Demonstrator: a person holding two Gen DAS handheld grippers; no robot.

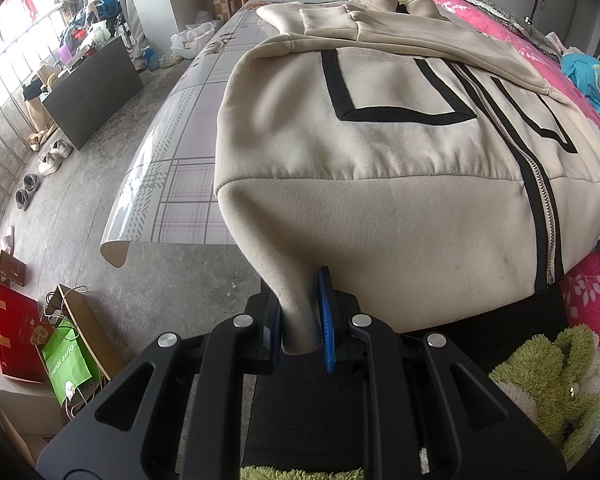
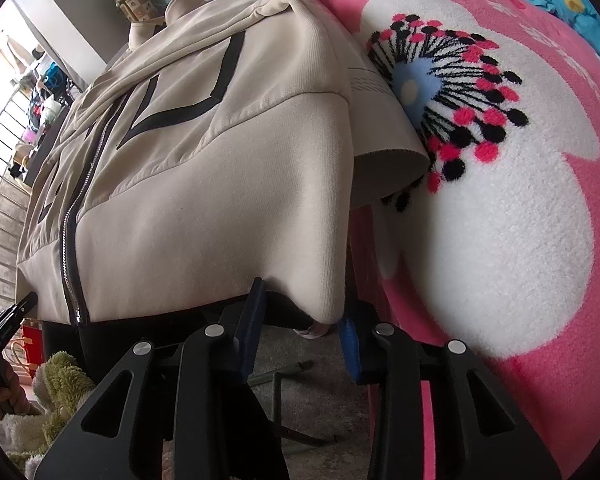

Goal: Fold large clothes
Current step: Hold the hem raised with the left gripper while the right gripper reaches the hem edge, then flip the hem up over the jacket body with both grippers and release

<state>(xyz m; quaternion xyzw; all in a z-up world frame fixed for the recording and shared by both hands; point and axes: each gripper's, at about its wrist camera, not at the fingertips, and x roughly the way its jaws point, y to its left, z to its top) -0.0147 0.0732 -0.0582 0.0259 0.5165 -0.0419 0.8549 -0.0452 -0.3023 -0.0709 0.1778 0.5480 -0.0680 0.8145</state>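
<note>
- Jacket [image 1: 380,140] lies flat on desk [image 1: 188,120], collar at far end, hem hanging off near edge.
- L claw [image 1: 300,320] clamped on hem corner.
- R claw [image 2: 300,320] straddles other corner, pads not yet pressing.

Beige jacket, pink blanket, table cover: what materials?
Beige jacket: looks like thick matte knit fleece, going by fine ribbing at the hem; metal-looking zipper. Pink blanket: plush pile, fuzzy tufts visible. Table cover: probably glossy vinyl, given glare and curled edge.
</note>
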